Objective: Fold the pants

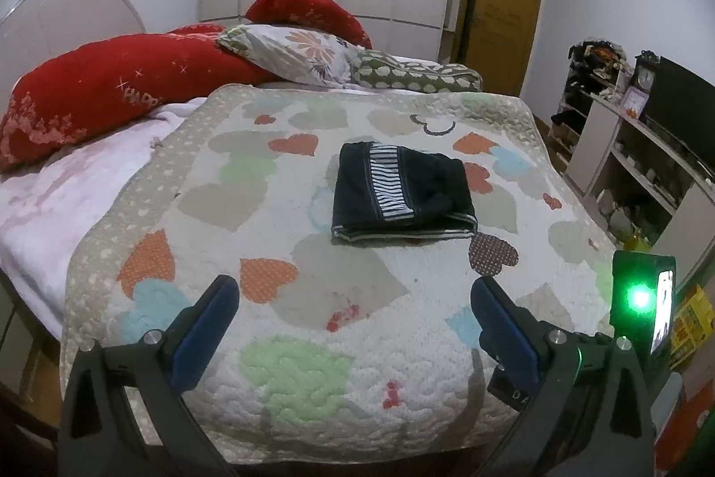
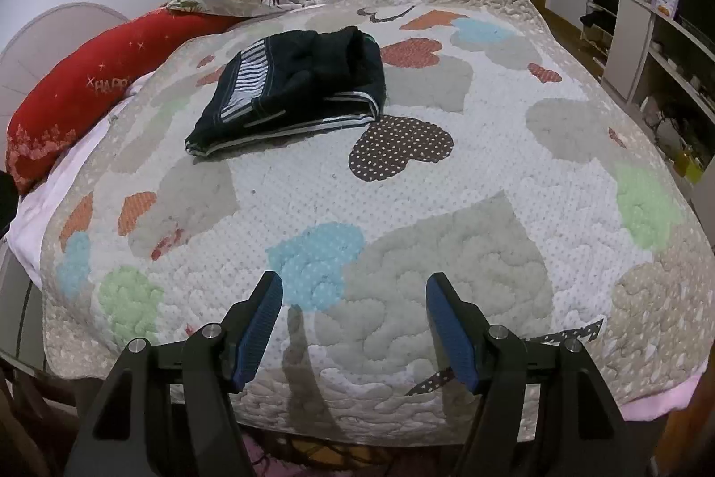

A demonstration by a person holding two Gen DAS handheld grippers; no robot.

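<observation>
Heart-patterned quilt (image 1: pixel 313 343) spread beneath and ahead of the jaws. Far beyond them, long red pillows (image 1: pixel 111 92) lay against a white headboard (image 1: pixel 67 7), a floral pillow (image 1: pixel 295 56) and an olive cloud-print bolster (image 1: pixel 415 74) alongside. Wooden door (image 1: pixel 505 12) stood far ahead, right. Open shelving (image 1: pixel 625 164) ran along the right, clock (image 1: pixel 645 77) on top.

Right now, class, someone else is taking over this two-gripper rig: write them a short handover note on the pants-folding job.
Left gripper: open, empty, above the quilt's near edge.
Right gripper: open, empty, also above the near edge.
Pants: dark, with a striped band, lying on the heart-patterned quilt towards the pillows, apart from both grippers.
Done: the pants lie in a compact folded bundle.
Left: apparently little; perhaps tidy the slightly rumpled top layer.
</observation>
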